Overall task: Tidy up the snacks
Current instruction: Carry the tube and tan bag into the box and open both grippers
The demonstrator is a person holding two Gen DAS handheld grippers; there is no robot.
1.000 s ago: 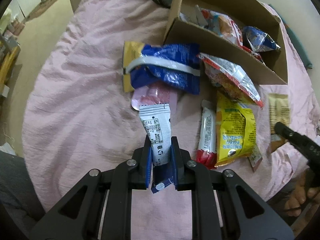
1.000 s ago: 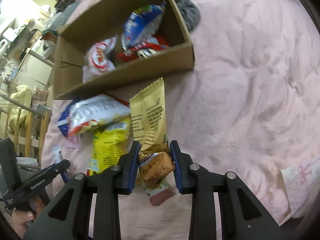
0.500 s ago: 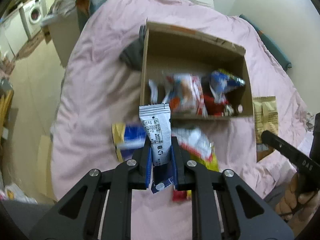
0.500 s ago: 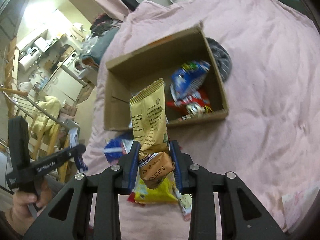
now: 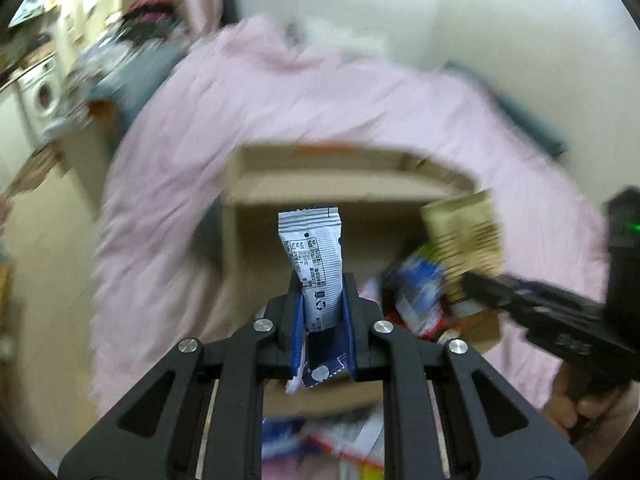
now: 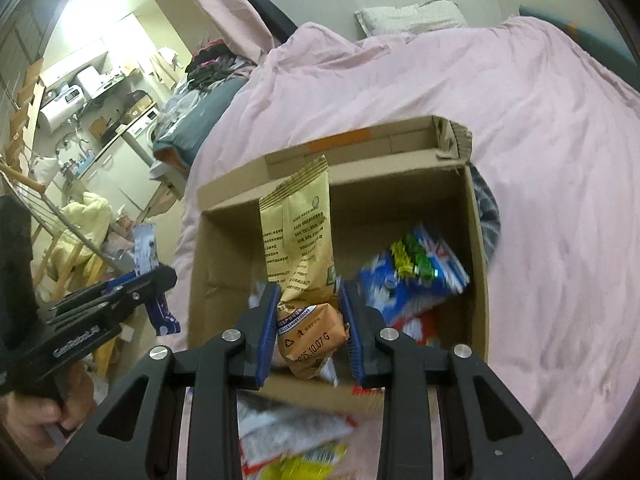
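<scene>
Packets stand clamped in both grippers point(image 5: 323, 312) point(image 6: 308, 316) above the box point(image 6: 400, 184).

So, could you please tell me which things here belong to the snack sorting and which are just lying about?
Job in hand:
- white snack stick in left tool
- tan snack packet in right tool
- cardboard box
- blue snack bag

Lying about:
- pink duvet
- pillow
- drying rack

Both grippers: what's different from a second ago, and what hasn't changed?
Both lifted off the bed toward the cardboard box. The left gripper carried the white sachet up in front of the box; the right gripper brought the tan packet above the box's opening. Nothing was released. Both grips are unchanged, and the snacks already in the box stayed.
</scene>
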